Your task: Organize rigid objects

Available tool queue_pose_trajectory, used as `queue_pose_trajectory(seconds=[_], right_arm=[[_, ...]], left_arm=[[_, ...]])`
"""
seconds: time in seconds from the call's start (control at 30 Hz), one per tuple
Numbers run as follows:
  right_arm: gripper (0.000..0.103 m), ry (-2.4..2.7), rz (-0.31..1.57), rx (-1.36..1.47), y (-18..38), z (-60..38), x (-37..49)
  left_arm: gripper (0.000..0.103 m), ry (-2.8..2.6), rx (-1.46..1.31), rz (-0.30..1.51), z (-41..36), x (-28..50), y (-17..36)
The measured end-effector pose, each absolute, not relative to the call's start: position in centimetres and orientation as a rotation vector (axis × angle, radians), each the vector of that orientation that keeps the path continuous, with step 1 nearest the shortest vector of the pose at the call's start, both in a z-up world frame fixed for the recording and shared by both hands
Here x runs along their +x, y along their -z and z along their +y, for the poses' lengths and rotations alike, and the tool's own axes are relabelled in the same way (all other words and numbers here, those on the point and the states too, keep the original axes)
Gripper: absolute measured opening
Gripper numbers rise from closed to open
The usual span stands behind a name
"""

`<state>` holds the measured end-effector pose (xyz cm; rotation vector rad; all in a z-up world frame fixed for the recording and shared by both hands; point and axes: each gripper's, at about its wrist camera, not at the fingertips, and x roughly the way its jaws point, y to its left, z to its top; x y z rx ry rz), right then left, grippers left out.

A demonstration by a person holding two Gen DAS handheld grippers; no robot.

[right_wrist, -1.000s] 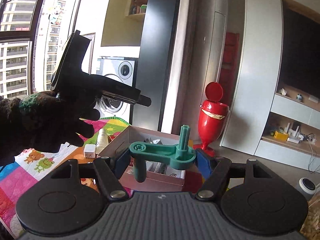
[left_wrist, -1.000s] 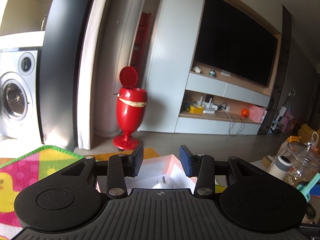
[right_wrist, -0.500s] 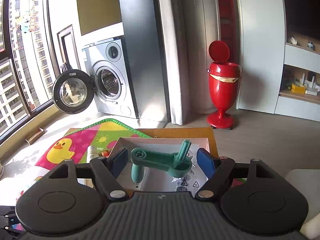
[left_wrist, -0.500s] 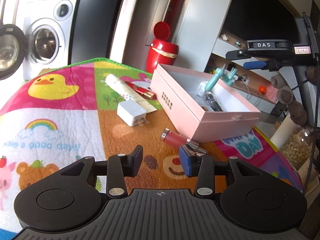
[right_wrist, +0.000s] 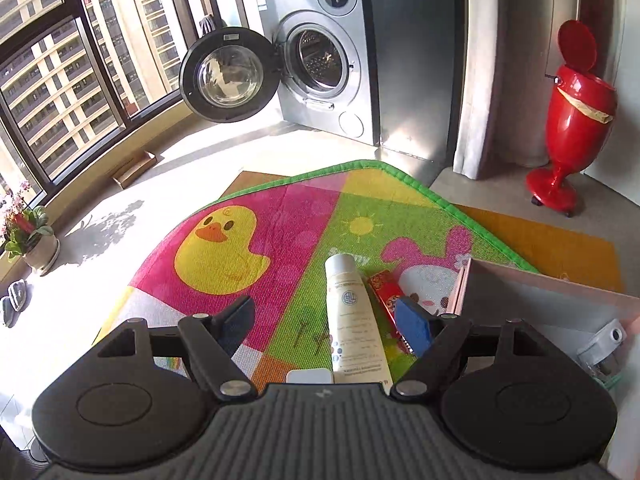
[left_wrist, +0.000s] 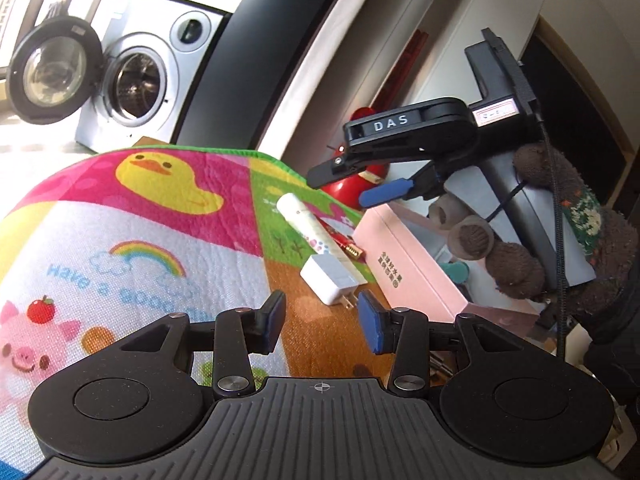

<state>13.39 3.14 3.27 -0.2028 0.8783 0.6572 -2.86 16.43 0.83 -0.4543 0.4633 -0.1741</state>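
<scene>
Both hand-held grippers, left point(left_wrist: 320, 322) and right point(right_wrist: 324, 326), gape empty. Still loose mid-frame on the colourful cartoon play mat point(right_wrist: 248, 216): white cosmetic tube point(right_wrist: 354, 320), white plug adapter point(left_wrist: 330, 280), red packet point(right_wrist: 386, 292). The pink cardboard box point(left_wrist: 404, 260) at right already holds some items.

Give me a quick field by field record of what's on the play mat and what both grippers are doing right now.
Mat items: white tube, red packet, white charger
Container: pink box, open, on the mat's right
Left gripper: open, empty, aimed at the charger
Right gripper: open, empty, over the tube
Background: washing machine, door open
</scene>
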Motion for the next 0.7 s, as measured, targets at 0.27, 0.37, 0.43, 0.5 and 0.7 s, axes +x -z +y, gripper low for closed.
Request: queue_pose_trajectory(seconds=[0.27, 0.37, 0.43, 0.5, 0.7], right_arm=[[0.077, -0.547, 1.008, -0.353, 1.5, 7.1, 19.4], [0.077, -0.556, 1.039, -0.356, 1.8, 7.3, 19.8], [0.068, -0.564, 1.046, -0.361, 1.6, 7.1, 19.4], [0.055, -0.577, 1.058, -0.358, 1.3, 6.8, 18.3], [0.039, -0.696, 1.061, -0.400, 1.3, 5.6, 11.3]], left_arm=[[0.044, 0.217, -0.555, 0.456, 17.8, -2.8, 0.0], [0.044, 0.227, -0.584, 0.457, 18.1, -3.0, 0.2], [0.044, 0.213, -0.603, 0.440, 18.6, -3.2, 0.3], [0.044, 0.174, -0.619, 0.410, 19.3, -3.4, 0.1], [0.044, 0.090, -0.693, 0.363, 21.2, -4.2, 0.3]])
